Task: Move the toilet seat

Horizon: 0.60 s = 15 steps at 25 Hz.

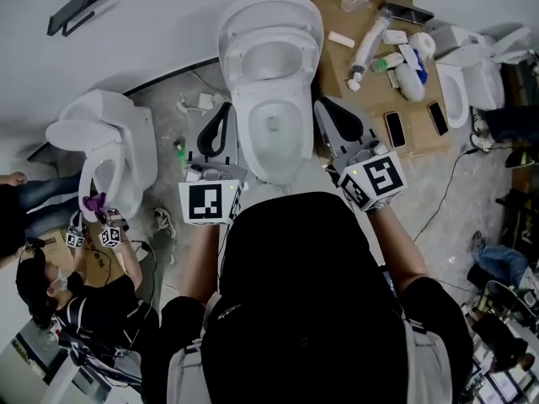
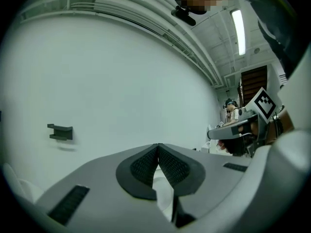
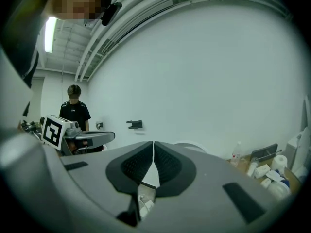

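Centre frame, the toilet bowl (image 1: 271,154) is sitting open, bare white inside, toilet seat (image 1: 238,53) tipped up; left gripper (image 2: 158,146) and right gripper (image 3: 153,144) are flanking it, both closed on nothing.

Toilets: 3, i.e. middle toilet (image 1: 269,133), left toilet (image 1: 126,141), right toilet (image 1: 472,78). Grippers up front: 2, i.e. left gripper (image 1: 223,112) and right gripper (image 1: 324,108), w/ 1 marker cube each. Phones on cardboard sheet (image 1: 337,66): 2, i.e. left phone (image 1: 393,129), right phone (image 1: 437,118). Wall bracket (image 1: 72,11): 1. Other ppl at left: 2.
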Tool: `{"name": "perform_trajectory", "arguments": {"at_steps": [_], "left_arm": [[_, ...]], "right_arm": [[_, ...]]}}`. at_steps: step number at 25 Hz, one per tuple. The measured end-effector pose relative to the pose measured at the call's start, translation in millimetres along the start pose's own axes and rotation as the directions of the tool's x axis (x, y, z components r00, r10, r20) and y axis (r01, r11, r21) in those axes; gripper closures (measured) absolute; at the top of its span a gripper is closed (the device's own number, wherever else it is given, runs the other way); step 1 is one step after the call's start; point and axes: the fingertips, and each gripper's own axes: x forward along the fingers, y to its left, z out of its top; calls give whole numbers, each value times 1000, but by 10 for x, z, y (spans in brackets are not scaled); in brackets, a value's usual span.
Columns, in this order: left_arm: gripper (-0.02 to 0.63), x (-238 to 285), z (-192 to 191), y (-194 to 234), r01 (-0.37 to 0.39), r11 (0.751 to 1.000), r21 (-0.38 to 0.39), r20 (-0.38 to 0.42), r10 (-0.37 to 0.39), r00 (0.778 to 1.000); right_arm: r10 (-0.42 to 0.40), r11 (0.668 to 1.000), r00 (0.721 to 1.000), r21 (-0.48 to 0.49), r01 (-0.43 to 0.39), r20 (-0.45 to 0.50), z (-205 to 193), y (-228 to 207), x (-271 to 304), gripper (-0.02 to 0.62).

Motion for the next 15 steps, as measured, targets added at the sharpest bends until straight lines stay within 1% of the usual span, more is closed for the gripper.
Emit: {"name": "perform_trajectory", "arguments": {"at_steps": [2, 5, 11, 15], "left_arm": [[597, -165, 59, -14, -18, 999, 28, 5, 18, 1000], [597, -384, 146, -68, -29, 996, 90, 19, 28, 999], [597, -649, 151, -245, 2, 985, 171, 31, -7, 999], [597, -749, 130, -362, 26, 970, 240, 25, -33, 999]], "right_arm": [[0, 1000, 1000, -12, 0, 2, 3, 121, -101, 574], [-10, 1000, 1000, 10, 10, 0, -18, 251, -257, 574], [-38, 999, 999, 29, 37, 18, -68, 444, -488, 575], [-45, 999, 998, 10, 44, 37, -61, 587, -595, 575]]}}
